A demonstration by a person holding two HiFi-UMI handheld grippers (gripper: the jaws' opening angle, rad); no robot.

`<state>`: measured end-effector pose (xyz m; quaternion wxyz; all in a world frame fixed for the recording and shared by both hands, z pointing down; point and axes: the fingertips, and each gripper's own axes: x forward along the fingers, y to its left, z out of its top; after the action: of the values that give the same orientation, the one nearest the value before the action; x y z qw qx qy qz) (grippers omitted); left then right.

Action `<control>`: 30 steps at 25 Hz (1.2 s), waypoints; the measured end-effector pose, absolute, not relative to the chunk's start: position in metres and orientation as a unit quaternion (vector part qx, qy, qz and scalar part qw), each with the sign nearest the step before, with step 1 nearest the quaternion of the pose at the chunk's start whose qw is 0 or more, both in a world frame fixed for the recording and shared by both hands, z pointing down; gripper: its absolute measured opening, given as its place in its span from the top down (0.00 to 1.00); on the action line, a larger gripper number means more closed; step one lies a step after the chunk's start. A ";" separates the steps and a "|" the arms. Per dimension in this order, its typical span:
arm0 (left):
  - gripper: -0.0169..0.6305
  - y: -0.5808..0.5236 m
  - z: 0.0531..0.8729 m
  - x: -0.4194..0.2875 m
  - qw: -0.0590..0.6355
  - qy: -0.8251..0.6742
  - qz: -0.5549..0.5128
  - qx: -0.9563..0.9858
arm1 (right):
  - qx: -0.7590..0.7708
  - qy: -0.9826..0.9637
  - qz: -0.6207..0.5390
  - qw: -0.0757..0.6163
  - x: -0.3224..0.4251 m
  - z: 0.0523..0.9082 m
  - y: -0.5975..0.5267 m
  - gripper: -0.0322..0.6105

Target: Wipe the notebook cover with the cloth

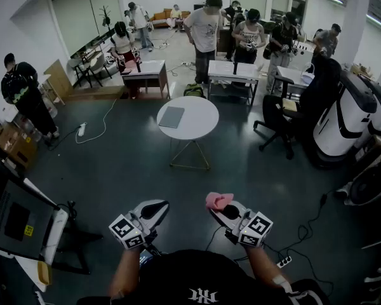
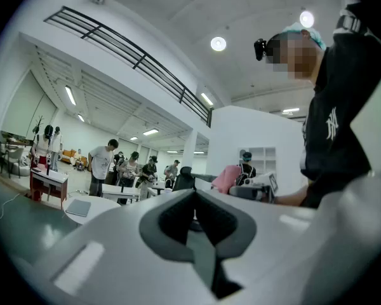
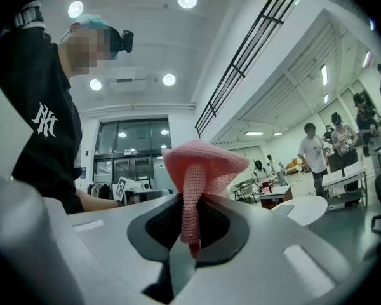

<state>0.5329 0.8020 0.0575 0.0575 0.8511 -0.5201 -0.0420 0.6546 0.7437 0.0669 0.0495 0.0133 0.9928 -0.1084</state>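
1. Left gripper (image 1: 153, 208): fingers (image 2: 172, 219) pressed together, with nothing between them.
2. Right gripper (image 1: 223, 208): fingers (image 3: 163, 228) clamped on the pink mesh cloth (image 3: 200, 164). A narrow fold runs down between them, and the rest flares out above the fingertips like a cap.
3. Notebook (image 1: 172, 117): grey, closed, lying flat on the round white bench (image 1: 200, 129). It is well ahead of both pairs of fingers and apart from each.
4. Floor (image 1: 146, 164): dark, spread between the fingers and the round bench. The two grippers are held side by side above it, apart from one another.
5. People (image 1: 203, 30): several standing at further benches, far beyond the fingers.
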 end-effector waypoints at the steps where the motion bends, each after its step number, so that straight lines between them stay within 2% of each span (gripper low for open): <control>1: 0.98 0.798 0.058 0.538 0.060 -0.521 -0.045 0.851 | 0.014 0.993 -0.109 0.049 0.659 0.068 0.740 0.90; 9: 0.97 0.772 0.077 0.568 0.084 -0.532 -0.042 0.841 | 0.030 0.989 -0.137 0.039 0.687 0.093 0.714 0.90; 15: 0.97 0.766 0.096 0.546 0.115 -0.545 -0.033 0.830 | 0.023 0.987 -0.157 0.039 0.668 0.106 0.692 0.90; 22: 0.97 0.707 0.107 0.478 0.118 -0.546 -0.055 0.827 | 0.003 0.985 -0.170 0.031 0.615 0.115 0.634 0.90; 30: 0.97 0.632 0.090 0.351 0.112 -0.527 -0.083 0.839 | -0.013 0.989 -0.146 0.016 0.490 0.090 0.561 0.90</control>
<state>0.3507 0.6320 0.0904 0.1124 0.8386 -0.5266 -0.0826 0.4897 0.5611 0.0905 0.0156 -0.0128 0.9891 -0.1461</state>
